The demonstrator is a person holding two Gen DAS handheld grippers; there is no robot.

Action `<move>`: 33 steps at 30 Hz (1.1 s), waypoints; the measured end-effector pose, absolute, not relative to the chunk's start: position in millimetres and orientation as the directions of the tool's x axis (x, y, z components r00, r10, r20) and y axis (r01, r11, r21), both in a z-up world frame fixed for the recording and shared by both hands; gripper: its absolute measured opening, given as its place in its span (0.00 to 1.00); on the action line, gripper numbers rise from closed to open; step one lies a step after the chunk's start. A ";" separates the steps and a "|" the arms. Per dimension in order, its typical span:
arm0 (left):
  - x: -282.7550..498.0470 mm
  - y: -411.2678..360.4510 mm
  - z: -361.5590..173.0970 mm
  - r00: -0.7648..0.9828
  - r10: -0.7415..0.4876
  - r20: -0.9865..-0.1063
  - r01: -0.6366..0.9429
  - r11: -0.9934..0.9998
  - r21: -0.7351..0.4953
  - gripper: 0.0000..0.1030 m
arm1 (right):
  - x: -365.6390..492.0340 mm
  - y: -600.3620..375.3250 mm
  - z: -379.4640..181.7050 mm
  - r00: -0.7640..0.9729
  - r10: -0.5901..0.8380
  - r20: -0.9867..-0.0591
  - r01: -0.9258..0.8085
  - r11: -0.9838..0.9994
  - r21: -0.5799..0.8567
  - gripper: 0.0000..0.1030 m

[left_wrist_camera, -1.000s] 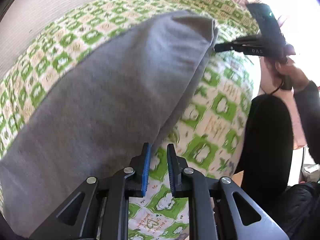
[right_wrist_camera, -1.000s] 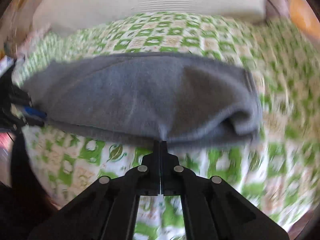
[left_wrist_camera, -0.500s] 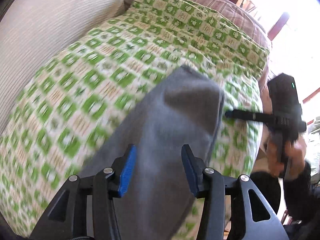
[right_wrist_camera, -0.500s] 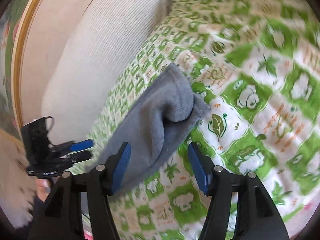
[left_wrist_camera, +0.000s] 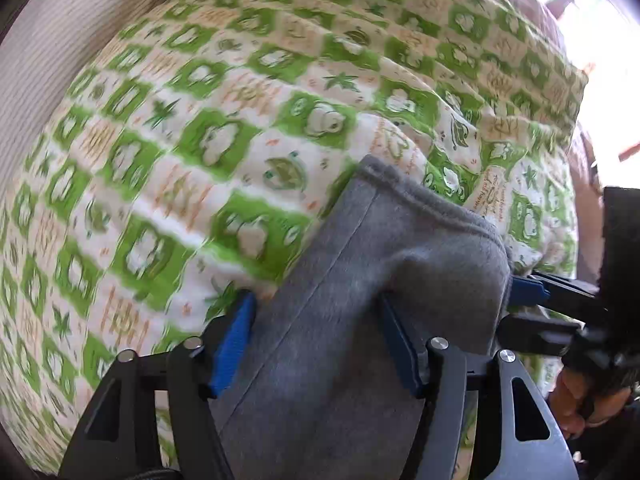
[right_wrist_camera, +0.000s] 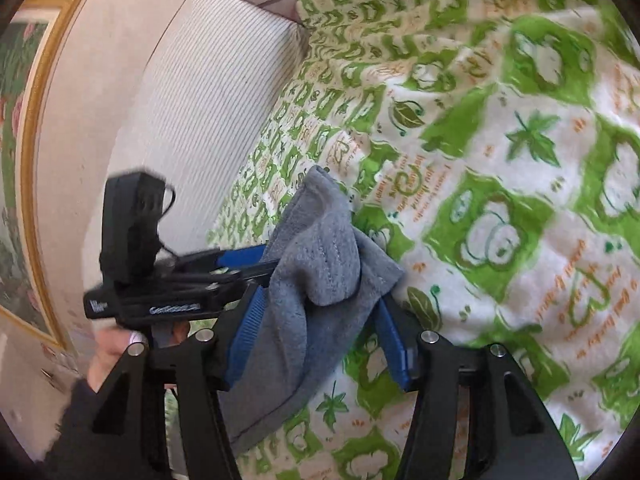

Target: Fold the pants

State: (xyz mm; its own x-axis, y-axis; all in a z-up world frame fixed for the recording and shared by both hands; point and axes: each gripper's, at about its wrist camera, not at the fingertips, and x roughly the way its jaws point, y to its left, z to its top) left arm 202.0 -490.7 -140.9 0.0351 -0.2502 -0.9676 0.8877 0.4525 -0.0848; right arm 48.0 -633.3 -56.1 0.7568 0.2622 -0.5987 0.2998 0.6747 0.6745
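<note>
On the green-and-white checked blanket (left_wrist_camera: 224, 128) that covers the bed lie the grey pants (left_wrist_camera: 360, 320), folded into a long narrow band whose hemmed end points toward the blanket's far edge. Beside the blanket's left side in the left wrist view runs a ribbed cream cushion (left_wrist_camera: 60, 72). Over the band's end stands the left gripper (left_wrist_camera: 320, 344), pointing steeply down; its jaws have just been opening and now straddle the cloth widely, the blue pads (left_wrist_camera: 234, 340) beside the fabric's edges without squeezing it. From the side of the same end comes the right gripper (right_wrist_camera: 320, 344), seen in its own view with jaws half spread after narrowing a little; the grey cloth sits between them, loose and unpinched. One hand (right_wrist_camera: 116, 354) in a dark sleeve holds the left gripper's handle.
</note>
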 end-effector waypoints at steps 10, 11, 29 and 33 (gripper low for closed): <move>184.6 -475.8 -114.8 0.027 -0.367 -0.930 0.894 0.425 -0.142 0.09 | 38.0 -626.2 -39.6 0.798 0.269 -0.539 0.219 0.704 0.676 0.15; 183.0 -469.2 -107.3 0.032 -0.387 -0.921 0.893 0.426 -0.148 0.09 | 38.0 -621.5 -34.3 0.801 0.271 -0.533 0.204 0.714 0.669 0.15; 166.4 -236.9 -23.8 0.216 -0.645 -0.733 0.737 0.600 -0.311 0.08 | 44.8 -435.0 41.2 0.684 0.581 -0.441 -0.219 0.740 0.635 0.15; 163.2 -179.6 -34.6 0.253 -0.658 -0.709 0.670 0.648 -0.362 0.08 | 55.9 -375.0 31.3 0.597 0.655 -0.464 -0.293 0.716 0.634 0.15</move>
State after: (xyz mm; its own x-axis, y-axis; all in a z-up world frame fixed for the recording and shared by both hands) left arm 163.2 -179.6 -34.6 0.2532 -0.6578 -0.7094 0.6697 0.6484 -0.3621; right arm 55.9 -375.0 31.3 0.5969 0.6546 -0.4640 -0.2927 0.7161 0.6337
